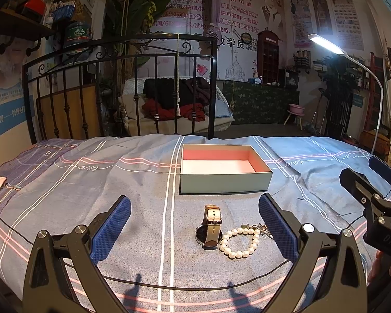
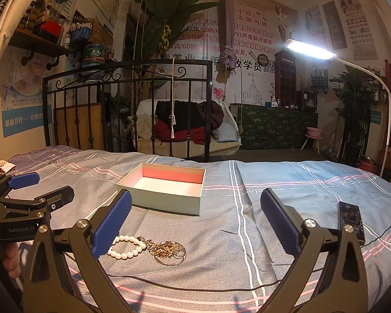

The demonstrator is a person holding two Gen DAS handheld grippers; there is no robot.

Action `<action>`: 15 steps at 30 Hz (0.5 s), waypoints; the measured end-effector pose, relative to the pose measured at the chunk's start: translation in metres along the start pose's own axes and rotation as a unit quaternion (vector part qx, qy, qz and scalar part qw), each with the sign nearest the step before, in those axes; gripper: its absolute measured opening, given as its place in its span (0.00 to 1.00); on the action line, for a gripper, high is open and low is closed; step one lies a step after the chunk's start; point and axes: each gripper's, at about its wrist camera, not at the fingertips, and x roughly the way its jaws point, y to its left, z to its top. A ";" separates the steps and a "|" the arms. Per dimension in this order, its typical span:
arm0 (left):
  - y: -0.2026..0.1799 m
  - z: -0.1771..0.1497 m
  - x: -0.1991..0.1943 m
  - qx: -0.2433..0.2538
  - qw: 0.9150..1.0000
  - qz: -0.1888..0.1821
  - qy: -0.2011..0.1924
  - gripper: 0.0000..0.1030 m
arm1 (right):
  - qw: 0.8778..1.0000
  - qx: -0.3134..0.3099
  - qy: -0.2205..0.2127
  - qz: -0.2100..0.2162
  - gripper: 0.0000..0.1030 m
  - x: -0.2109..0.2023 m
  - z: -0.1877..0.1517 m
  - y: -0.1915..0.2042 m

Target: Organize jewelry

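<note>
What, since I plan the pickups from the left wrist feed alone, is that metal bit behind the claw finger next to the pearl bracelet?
Observer: A tangle of gold chains and thin hoops, touching the clasp end of the pearl bracelet.
Operator: Anything else further out to the right?
Observer: A dark phone, lying flat, well apart from the jewelry.
Operator: Is the right claw ready?
Observer: The right claw is open and empty, fingers wide apart.
</note>
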 end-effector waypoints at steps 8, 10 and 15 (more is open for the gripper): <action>-0.002 0.000 0.000 0.001 1.000 0.001 0.002 0.94 | 1.000 0.000 0.002 0.001 0.95 0.002 -0.002 0.000; -0.003 0.000 -0.001 0.001 1.000 0.002 0.002 0.94 | 1.000 0.000 0.002 0.001 0.95 0.002 -0.002 0.000; -0.003 0.001 -0.001 0.001 1.000 0.001 0.003 0.94 | 1.000 0.000 0.001 0.001 0.95 0.001 -0.001 0.000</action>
